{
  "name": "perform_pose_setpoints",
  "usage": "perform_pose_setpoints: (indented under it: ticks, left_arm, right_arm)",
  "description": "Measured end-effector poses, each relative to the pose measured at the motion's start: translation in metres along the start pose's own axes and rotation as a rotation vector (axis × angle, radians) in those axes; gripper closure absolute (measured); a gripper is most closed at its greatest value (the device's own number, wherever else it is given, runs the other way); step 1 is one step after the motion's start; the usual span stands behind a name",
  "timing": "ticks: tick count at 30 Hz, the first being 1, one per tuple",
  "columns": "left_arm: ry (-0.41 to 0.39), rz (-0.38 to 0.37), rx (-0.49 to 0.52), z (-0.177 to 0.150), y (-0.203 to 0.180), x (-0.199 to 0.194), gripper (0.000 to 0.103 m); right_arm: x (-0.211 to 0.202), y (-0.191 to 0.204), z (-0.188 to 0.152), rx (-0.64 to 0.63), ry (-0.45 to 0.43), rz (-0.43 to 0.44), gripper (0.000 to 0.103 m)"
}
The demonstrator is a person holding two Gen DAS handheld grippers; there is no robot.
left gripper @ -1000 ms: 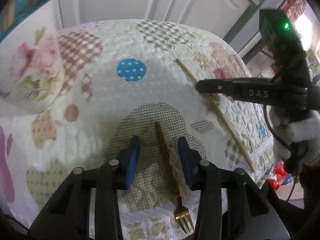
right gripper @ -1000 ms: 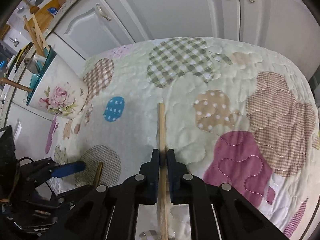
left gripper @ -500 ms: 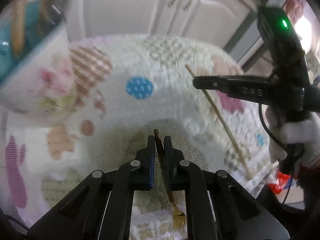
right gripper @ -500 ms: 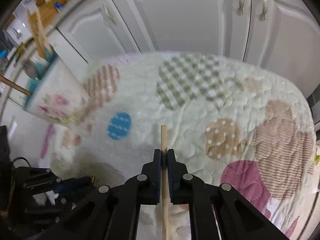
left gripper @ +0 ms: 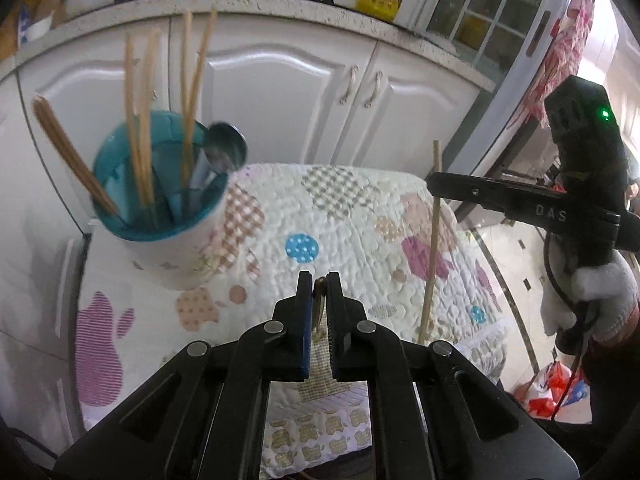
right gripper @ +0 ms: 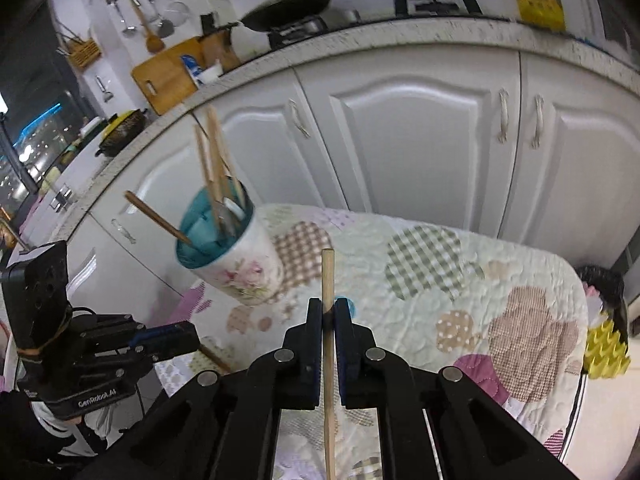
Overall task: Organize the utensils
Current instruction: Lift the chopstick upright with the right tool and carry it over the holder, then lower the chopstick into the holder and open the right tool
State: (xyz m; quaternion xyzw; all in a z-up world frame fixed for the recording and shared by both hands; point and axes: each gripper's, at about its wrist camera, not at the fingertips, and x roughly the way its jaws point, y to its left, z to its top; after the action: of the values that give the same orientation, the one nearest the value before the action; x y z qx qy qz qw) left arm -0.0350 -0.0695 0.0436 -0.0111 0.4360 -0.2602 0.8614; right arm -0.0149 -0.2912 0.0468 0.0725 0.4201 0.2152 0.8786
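Item: fork (left gripper: 319, 300), gold handle, being gripped between the closed jaws of the left hand-held gripper (left gripper: 319, 285), above the quilted surface (left gripper: 360, 216); tines hidden. Item: wooden chopstick (right gripper: 328, 344), being clamped upright by the closed right hand-held gripper (right gripper: 328, 312). Destination: floral cup (right gripper: 236, 264) with teal lining, already being occupied by chopsticks and a spoon.

Handling, judged: each piece is best carried over the rim singly, tipped steep, and lowered into a gap before release, so the cup is not being knocked.

Views: the chopstick's full length (left gripper: 431, 236) and a gloved hand (left gripper: 592, 292) are being shown only by the left wrist view; the floral print only by the right.
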Motion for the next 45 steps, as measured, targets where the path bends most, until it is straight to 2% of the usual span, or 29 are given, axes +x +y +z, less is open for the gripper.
perform_pose_setpoints:
  ticks: [16,24,27,32,38,45]
  left_arm:
    - [-0.128,0.053,-0.013,0.021,0.013,-0.066,0.098]
    - [-0.228,0.084,-0.052,0.053,0.041,-0.112,0.098]
    - [-0.256,0.120,-0.050,0.066,0.048,-0.121,0.098]
    - [-0.273,0.174,-0.037,0.083,0.054,-0.119,0.098]
    - [-0.254,0.211,-0.023,0.091,0.059,-0.092,0.098]
    - [-0.244,0.257,-0.085,0.097,0.081,-0.070,0.098]
  right_arm:
    - [-0.048,0.065,0.042,-0.109,-0.133,0.064,0.098]
    - [-0.068,0.098,0.074,-0.156,-0.208,0.121,0.098]
    - [-0.071,0.110,0.090,-0.159,-0.240,0.143,0.098]
    - [-0.064,0.131,0.116,-0.166,-0.286,0.149,0.098]
    - [-0.039,0.148,0.140,-0.166,-0.329,0.121,0.098]
    - [0.009,0.152,0.144,-0.152,-0.324,0.090,0.098]
